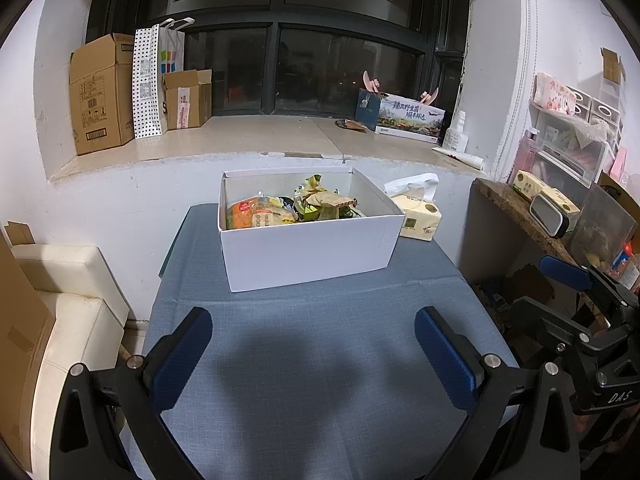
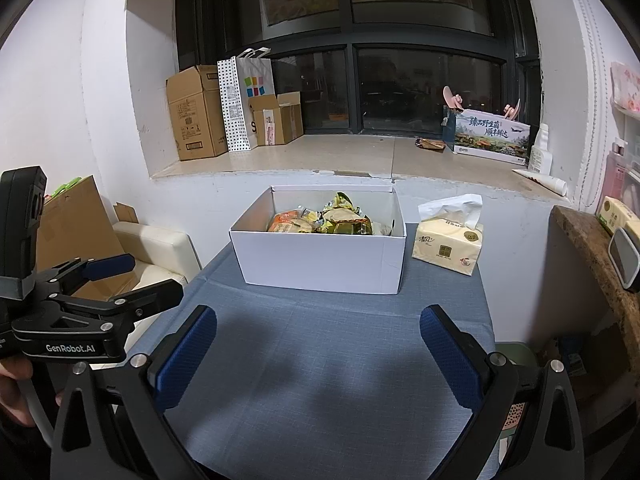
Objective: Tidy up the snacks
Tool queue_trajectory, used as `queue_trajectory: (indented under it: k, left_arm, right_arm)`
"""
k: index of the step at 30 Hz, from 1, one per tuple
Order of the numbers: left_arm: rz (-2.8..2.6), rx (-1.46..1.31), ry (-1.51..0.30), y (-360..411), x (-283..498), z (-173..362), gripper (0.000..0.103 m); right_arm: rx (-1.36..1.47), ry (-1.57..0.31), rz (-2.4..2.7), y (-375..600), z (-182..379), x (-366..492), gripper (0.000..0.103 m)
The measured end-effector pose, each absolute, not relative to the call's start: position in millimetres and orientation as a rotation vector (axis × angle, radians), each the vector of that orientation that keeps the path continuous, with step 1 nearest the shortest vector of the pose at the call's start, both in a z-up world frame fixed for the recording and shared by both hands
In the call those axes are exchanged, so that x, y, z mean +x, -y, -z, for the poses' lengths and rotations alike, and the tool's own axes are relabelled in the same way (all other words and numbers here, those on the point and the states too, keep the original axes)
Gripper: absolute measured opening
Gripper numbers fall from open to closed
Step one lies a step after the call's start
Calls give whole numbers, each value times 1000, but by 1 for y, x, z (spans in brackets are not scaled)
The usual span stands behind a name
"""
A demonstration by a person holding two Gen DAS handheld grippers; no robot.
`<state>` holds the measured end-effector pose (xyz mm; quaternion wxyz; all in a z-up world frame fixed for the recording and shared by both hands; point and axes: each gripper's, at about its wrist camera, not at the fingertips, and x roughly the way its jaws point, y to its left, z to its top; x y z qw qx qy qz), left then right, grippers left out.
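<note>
A white cardboard box (image 1: 310, 250) sits at the centre of the left wrist frame on a table covered with a blue cloth (image 1: 320, 360). Inside it lie the snack packets (image 1: 296, 208) — an orange-labelled packet at the left of the box, yellow-green wrappers heaped toward the middle and right. All the snacks in view are in the box; the cloth in front of it is bare.

The left gripper (image 1: 314, 354) fills the bottom of its own view, its blue-padded fingers spread wide apart over the cloth with nothing between them. The right gripper (image 2: 318, 354) stands the same way at the bottom of the right wrist frame — fingers wide apart, holding nothing. Both are well short of the box.

A pack of facial tissues (image 2: 448, 242) rests just beside the box, on its right in both frames. Behind the table runs a pale window ledge (image 1: 248, 140); at the upper left of the frame it carries brown cartons (image 1: 100, 94) and a white dotted paper bag (image 1: 154, 80), and at the upper right a printed gift box (image 1: 410, 120).
</note>
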<state>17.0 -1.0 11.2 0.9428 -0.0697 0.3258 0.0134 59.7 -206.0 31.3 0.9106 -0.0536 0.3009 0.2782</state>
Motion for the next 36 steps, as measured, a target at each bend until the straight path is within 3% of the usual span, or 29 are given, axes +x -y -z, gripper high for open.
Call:
queue_trajectory:
  k: [36]
  left_arm:
    - [-26, -145, -666, 2, 16, -13, 103]
  right_arm:
    - [-103, -618, -576, 209, -33, 57, 103]
